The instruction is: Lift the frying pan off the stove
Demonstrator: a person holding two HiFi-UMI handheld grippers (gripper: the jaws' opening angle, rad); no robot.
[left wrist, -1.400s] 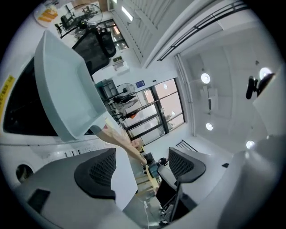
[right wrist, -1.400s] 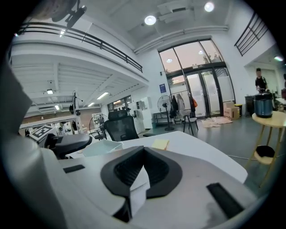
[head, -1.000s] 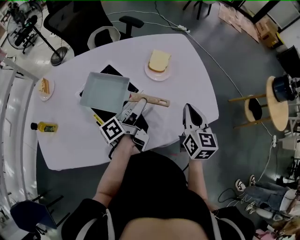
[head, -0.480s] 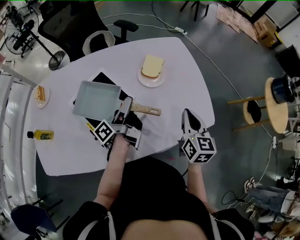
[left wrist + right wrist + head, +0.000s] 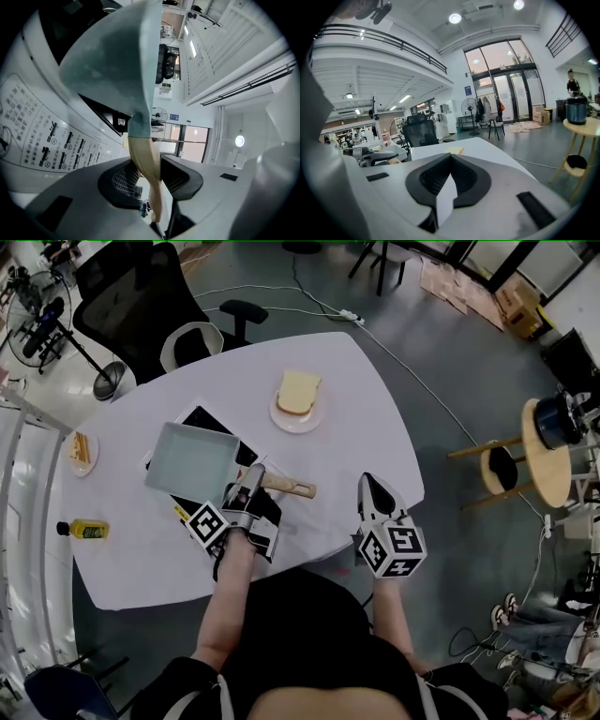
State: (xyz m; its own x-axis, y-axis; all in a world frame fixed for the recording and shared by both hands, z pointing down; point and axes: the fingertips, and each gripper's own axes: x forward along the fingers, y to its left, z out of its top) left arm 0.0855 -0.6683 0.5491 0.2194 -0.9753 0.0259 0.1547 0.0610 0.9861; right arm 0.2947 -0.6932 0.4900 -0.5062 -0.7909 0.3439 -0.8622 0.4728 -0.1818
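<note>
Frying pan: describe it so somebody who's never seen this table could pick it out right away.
On the white table, look left of centre for the black stove. The frying pan lies across it: a pale blue-grey rectangular pan with a light wooden handle pointing right. It is the only square-cornered vessel there; the plate nearby is round and holds bread.

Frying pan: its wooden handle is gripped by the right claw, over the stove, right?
No: the left claw, jaws just closing, grips the wooden handle of the frying pan over the stove; the left gripper view shows it.
</note>
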